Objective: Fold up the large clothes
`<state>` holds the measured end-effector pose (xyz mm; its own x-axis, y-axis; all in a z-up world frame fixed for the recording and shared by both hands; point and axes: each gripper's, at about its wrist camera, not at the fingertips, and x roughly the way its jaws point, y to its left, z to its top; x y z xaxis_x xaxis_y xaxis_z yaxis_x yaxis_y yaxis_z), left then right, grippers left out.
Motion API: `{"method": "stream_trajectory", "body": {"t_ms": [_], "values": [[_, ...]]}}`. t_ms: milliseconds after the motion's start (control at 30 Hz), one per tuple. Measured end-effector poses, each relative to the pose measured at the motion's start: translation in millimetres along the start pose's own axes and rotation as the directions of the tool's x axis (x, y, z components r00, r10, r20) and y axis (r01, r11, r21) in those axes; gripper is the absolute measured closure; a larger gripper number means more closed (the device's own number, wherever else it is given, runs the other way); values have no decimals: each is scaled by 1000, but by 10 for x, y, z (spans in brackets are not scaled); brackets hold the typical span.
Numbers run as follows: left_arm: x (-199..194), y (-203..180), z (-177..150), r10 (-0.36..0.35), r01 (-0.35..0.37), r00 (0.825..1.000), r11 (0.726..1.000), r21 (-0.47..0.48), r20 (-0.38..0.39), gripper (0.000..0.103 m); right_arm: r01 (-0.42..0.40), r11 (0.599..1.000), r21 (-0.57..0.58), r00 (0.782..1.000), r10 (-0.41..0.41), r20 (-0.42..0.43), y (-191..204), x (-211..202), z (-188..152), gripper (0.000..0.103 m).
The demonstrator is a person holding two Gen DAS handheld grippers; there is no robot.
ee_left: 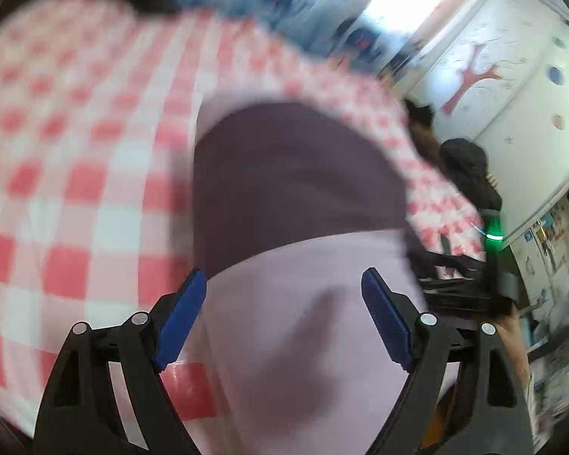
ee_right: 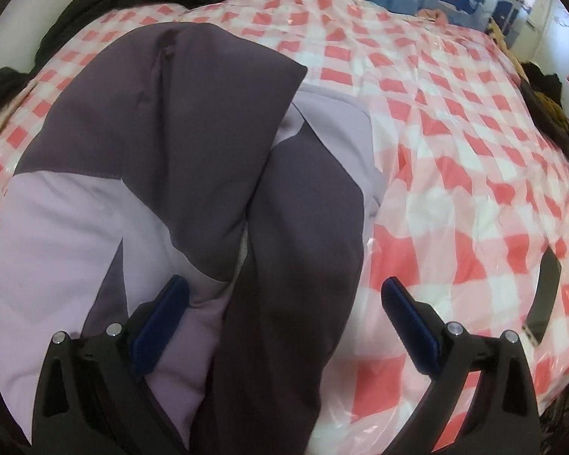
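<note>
The two-tone padded garment (ee_right: 193,174), dark purple and pale lilac, lies partly folded on the red-and-white checked plastic sheet (ee_right: 455,144) that covers the bed, toward the sheet's left half in the right wrist view. A flat black phone-like slab (ee_right: 546,295) rests on the sheet well to the right of the garment.

Left gripper (ee_left: 282,295): blue-padded jaws spread wide above the garment's lilac panel; nothing is clamped. The left wrist view is motion-blurred.

Right gripper (ee_right: 284,311): jaws spread wide, straddling the garment's dark near edge; the pads do not press on the fabric.
</note>
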<state>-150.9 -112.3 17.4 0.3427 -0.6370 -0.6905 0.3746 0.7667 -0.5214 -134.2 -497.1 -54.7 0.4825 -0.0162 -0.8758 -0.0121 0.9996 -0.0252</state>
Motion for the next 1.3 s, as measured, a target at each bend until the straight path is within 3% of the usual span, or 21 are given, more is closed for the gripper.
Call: {"method": "stream_trajectory", "body": {"t_ms": [33, 67, 133, 233, 300, 367, 467, 533, 600, 667, 733, 767, 900, 1000, 1100, 1133, 1167, 1200, 1233, 1300], "values": [[159, 52, -6, -60, 59, 997, 998, -27, -44, 17, 2, 1000, 17, 1000, -3, 6, 5, -15, -29, 6], [223, 45, -50, -51, 50, 999, 998, -35, -18, 9, 0, 999, 35, 1000, 0, 12, 19, -16, -45, 6], [239, -96, -81, -1, 1, 1000, 1000, 14, 16, 9, -25, 995, 98, 998, 20, 58, 55, 15, -105, 6], [35, -38, -14, -27, 24, 998, 999, 37, 64, 9, -84, 985, 152, 987, 61, 151, 199, 110, -106, 6], [-81, 81, 76, 23, -28, 996, 998, 59, 91, 10, -180, 966, 184, 968, 142, 205, 378, 211, 65, 6], [-321, 326, 264, 90, -97, 985, 994, 41, 145, 11, -202, 970, 136, 960, 169, 224, 739, 234, 394, 6], [-714, 681, 497, 194, -201, 957, 980, 10, 217, 13, -264, 964, 32, 932, 246, 267, 1314, 260, 850, 8], [-857, 839, 570, 281, -292, 935, 956, 22, 218, 13, -312, 949, -35, 913, 310, 264, 1680, 368, 1103, 8], [-767, 973, 567, 364, -375, 918, 926, 43, 156, 13, -255, 960, -111, 935, 274, 226, 1918, 481, 1192, 8], [-631, 996, 474, 381, -394, 915, 915, 89, 133, 13, -153, 971, -184, 965, 187, 183, 1997, 596, 1154, 8], [-437, 833, 320, 431, -463, 883, 865, 194, 187, 9, -134, 974, -183, 980, 158, 125, 1825, 729, 1048, 7], [-362, 743, 297, 443, -480, 874, 850, 217, 198, 8, -128, 978, -164, 984, 146, 101, 1718, 788, 987, 7], [-368, 587, 276, 435, -477, 874, 850, 223, 214, 8, -149, 983, -106, 988, 153, 26, 1399, 883, 876, 7], [-437, 683, 299, 405, -440, 892, 879, 183, 201, 8, -115, 989, -90, 986, 124, 112, 1475, 497, 955, 7], [-422, 714, 276, 405, -442, 890, 878, 182, 208, 8, -194, 981, -25, 939, 193, 285, 1544, 18, 1121, 7], [-406, 715, 275, 410, -449, 887, 874, 188, 213, 8, -269, 963, -11, 910, 258, 324, 1571, -80, 1184, 7], [-368, 735, 274, 413, -453, 885, 871, 190, 216, 8, -392, 920, 23, 870, 362, 336, 1561, -63, 1279, 7], [-367, 738, 268, 411, -451, 885, 872, 188, 219, 8, -479, 874, 80, 845, 434, 313, 1549, 53, 1329, 7], [-361, 762, 273, 405, -445, 888, 876, 185, 219, 7, -507, 853, 126, 841, 456, 292, 1539, 184, 1348, 7], [-342, 766, 271, 386, -428, 895, 884, 188, 222, 7, -423, 889, 178, 894, 376, 244, 1603, 622, 1253, 7]]}}
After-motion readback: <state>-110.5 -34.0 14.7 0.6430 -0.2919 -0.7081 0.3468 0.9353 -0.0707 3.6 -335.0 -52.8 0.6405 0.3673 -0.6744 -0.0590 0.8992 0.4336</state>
